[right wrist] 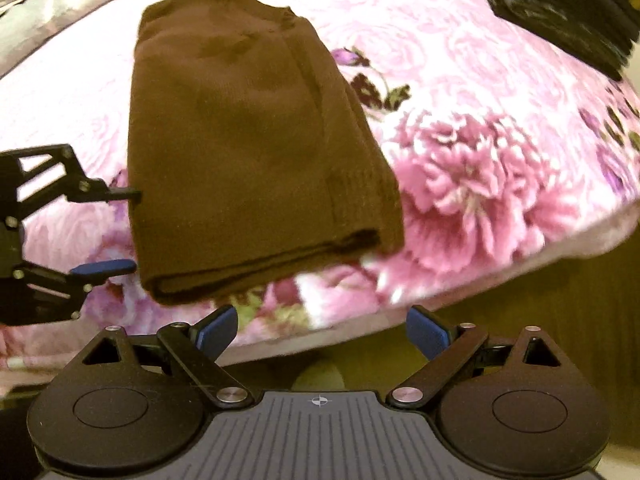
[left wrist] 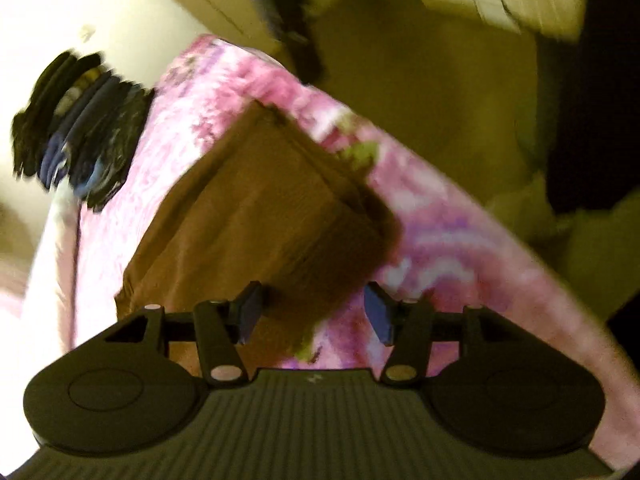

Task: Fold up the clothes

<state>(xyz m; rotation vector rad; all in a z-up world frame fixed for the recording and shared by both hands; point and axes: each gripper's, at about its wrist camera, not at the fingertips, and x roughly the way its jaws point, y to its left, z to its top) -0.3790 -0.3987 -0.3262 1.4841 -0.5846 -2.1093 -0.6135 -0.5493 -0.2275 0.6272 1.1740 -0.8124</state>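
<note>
1. Both tools are free of cloth. The right tool stands wide with nothing between its blue pads, above the near edge of the bed. The left tool has its jaws partly apart; in its own view the brown cloth shows behind the gap, yet the pads do not press on it.
2. From the right wrist view, the left tool sits just beside the left side of the brown garment, fingers apart, one above the other, and nothing is pinched.
3. Done so far, by my reading: the brown garment lies as a compact rectangle of several layers, with stacked edges showing along its near end. It rests on the floral pink bedcover near the bed's near edge, and looks like a finished or nearly finished fold.
4. A dark pile of clothes lies toward the far right corner of the bed in the right wrist view; the left wrist view shows the same pile, blurred. Whether it is a stack of folded pieces or items waiting I cannot tell, though its layered look suggests a stack.
5. Left to do, as a judgement: perhaps tidy the brown piece, then move it to the dark pile or set it aside. No other unfolded garment is visible in either view.
</note>
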